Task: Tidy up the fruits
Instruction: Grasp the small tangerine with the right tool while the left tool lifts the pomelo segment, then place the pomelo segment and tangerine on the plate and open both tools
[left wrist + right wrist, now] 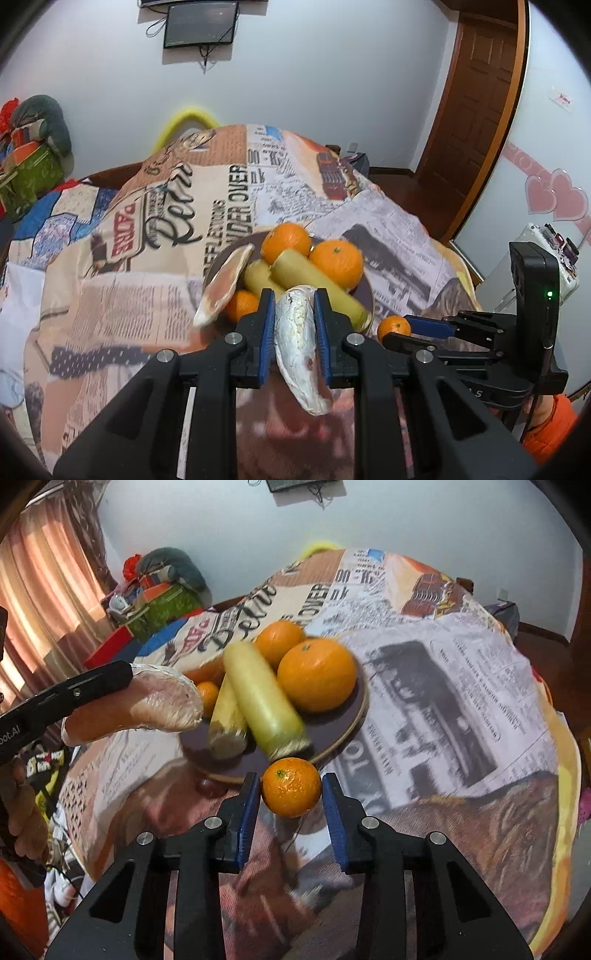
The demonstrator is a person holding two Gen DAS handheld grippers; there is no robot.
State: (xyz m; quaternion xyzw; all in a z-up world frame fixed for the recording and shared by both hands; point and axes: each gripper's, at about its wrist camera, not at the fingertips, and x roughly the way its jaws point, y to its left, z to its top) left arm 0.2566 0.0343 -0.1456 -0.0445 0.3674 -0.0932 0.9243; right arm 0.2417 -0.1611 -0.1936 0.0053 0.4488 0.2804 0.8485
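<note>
A dark round plate (343, 716) on the printed tablecloth holds two oranges (316, 674), two yellow-green cylinders (264, 703), a small mandarin (207, 696) and, in the left wrist view, a wrapped pomelo wedge (223, 282). My left gripper (294, 317) is shut on a second plastic-wrapped pomelo wedge (299, 350), held just in front of the plate (364, 291); it also shows in the right wrist view (162, 698). My right gripper (290, 794) is open, its fingers either side of a small mandarin (291, 786) lying on the cloth by the plate's near rim, with gaps on both sides.
The table is covered with a newspaper-print cloth (443, 701) that falls off on all sides. A pile of boxes and cushions (159, 590) stands at the back left, a brown door (476, 110) at the back right.
</note>
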